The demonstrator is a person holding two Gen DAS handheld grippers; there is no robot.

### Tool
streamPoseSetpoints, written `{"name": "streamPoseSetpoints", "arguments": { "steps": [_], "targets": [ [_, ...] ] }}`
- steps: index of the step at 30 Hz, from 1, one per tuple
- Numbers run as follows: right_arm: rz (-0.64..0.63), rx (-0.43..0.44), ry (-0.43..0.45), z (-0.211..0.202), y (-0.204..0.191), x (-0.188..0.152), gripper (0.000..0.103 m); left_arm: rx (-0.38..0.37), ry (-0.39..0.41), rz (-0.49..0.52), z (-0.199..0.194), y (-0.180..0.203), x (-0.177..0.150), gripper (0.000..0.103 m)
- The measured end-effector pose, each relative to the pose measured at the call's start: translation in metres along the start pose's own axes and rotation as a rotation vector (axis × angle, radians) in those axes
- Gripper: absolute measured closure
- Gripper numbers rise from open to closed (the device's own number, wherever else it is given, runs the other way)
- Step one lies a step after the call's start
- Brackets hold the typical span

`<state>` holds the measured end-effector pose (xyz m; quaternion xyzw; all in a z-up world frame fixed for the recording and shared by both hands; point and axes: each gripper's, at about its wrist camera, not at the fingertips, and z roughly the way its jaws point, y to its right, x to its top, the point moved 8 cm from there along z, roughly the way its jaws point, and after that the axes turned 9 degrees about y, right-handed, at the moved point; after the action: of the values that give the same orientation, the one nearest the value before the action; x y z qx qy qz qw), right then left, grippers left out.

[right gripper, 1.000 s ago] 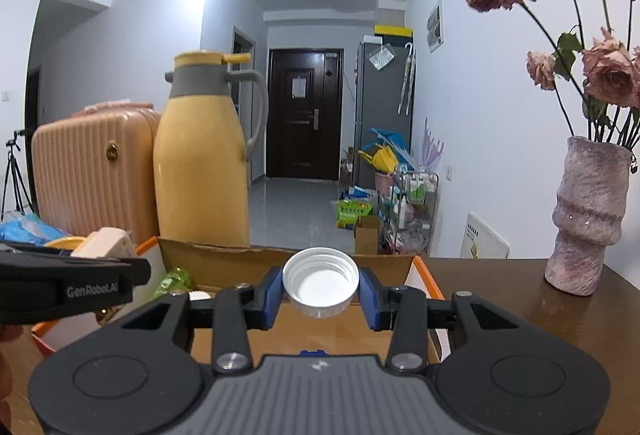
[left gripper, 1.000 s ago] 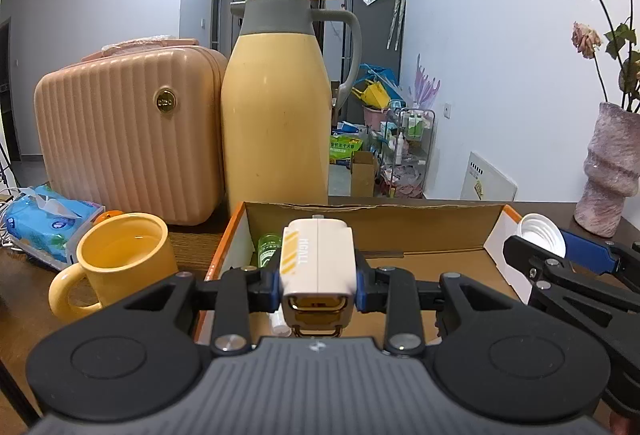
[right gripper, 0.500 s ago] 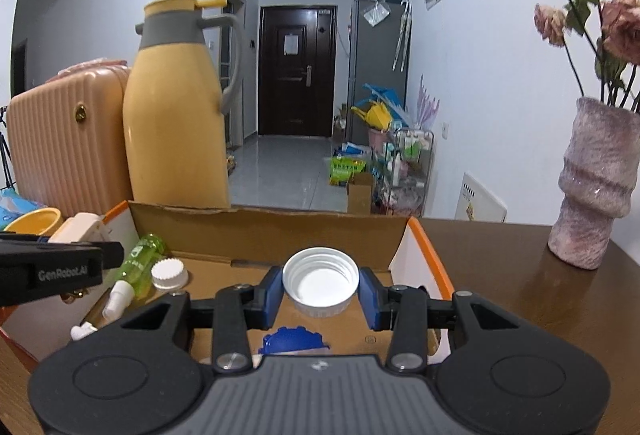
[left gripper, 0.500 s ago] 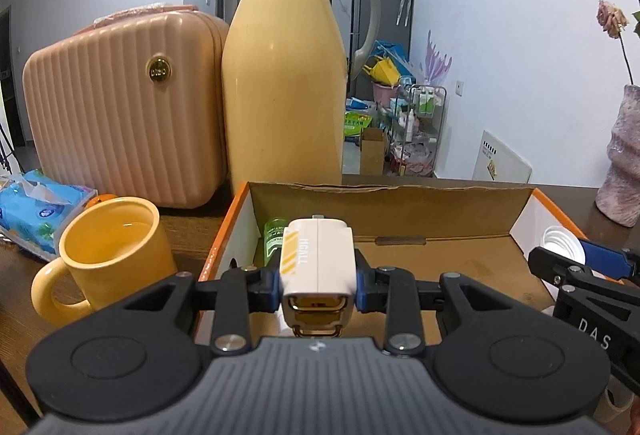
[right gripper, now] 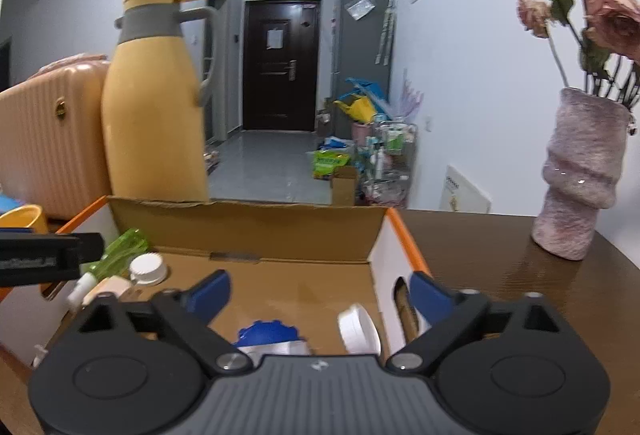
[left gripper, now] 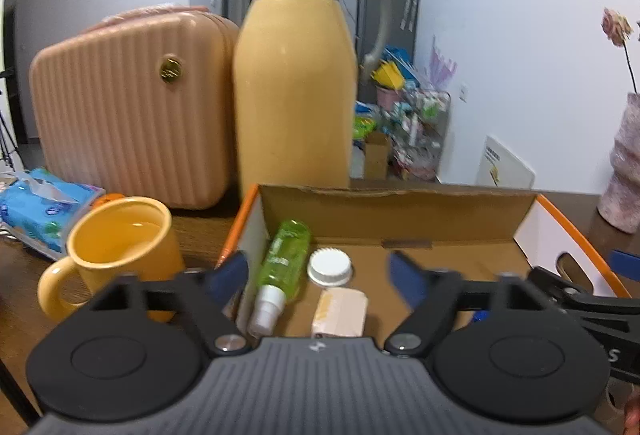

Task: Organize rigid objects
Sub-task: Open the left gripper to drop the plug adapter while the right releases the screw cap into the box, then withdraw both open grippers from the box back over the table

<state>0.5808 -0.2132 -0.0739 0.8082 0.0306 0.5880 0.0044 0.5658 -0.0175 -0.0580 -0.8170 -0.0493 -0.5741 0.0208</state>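
Desk [right gripper: 500, 267] of dark wood carries everything here. On its far left stands a peach ribbed suitcase [left gripper: 132, 107], with a tall yellow jug [left gripper: 294, 91] with a grey collar just beside it. At the far right stands a pink textured vase [right gripper: 580, 175] holding dried roses [right gripper: 612, 23].

In front of the jug sits an open cardboard box [left gripper: 400, 217] with orange-edged side flaps, and both pairs of tongs hang over its near side. To the left of the box stands a yellow mug [left gripper: 120, 247], and behind the mug lies a blue pack of tissues [left gripper: 36, 207].

Left tongs [left gripper: 320, 277] are opening, their blue pads well apart with nothing pressed between them. Below the gap, on the box floor, lies a cream rectangular gadget [left gripper: 340, 311], slightly blurred. Just left of it a green spray bottle [left gripper: 282, 261] lies on its side along the left wall of the box, nozzle toward the camera. A white screw cap [left gripper: 330, 267] rests just behind the gadget and right beside the bottle.

Right tongs [right gripper: 320, 291] are opening too, spread wide and gripping nothing. Beneath them, at the right end of the box, a white lid [right gripper: 358, 327] stands tilted on its edge just beside the right wall, whether touching it I cannot tell. A blue ridged cap [right gripper: 266, 333] lies just left of that lid, partly hidden by the tool's body.
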Motion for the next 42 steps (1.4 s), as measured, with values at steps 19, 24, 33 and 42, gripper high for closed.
{"name": "streamPoseSetpoints", "arguments": {
  "steps": [19, 24, 33, 42],
  "targets": [
    [0.039, 0.016, 0.045, -0.042, 0.012, 0.002, 0.001, -0.003, 0.061, -0.016, -0.028, -0.016, 0.003, 0.0],
    [0.016, 0.028, 0.078, -0.068, 0.009, -0.002, 0.001, -0.005, 0.076, -0.028, -0.047, -0.028, 0.0, 0.0],
    [-0.005, 0.053, 0.091, -0.106, 0.0, -0.021, 0.001, -0.022, 0.078, -0.01, -0.086, -0.037, -0.015, 0.0],
    [-0.02, 0.074, 0.086, -0.146, -0.01, -0.042, 0.001, -0.047, 0.061, 0.006, -0.126, -0.041, -0.036, 0.0]
  ]
}}
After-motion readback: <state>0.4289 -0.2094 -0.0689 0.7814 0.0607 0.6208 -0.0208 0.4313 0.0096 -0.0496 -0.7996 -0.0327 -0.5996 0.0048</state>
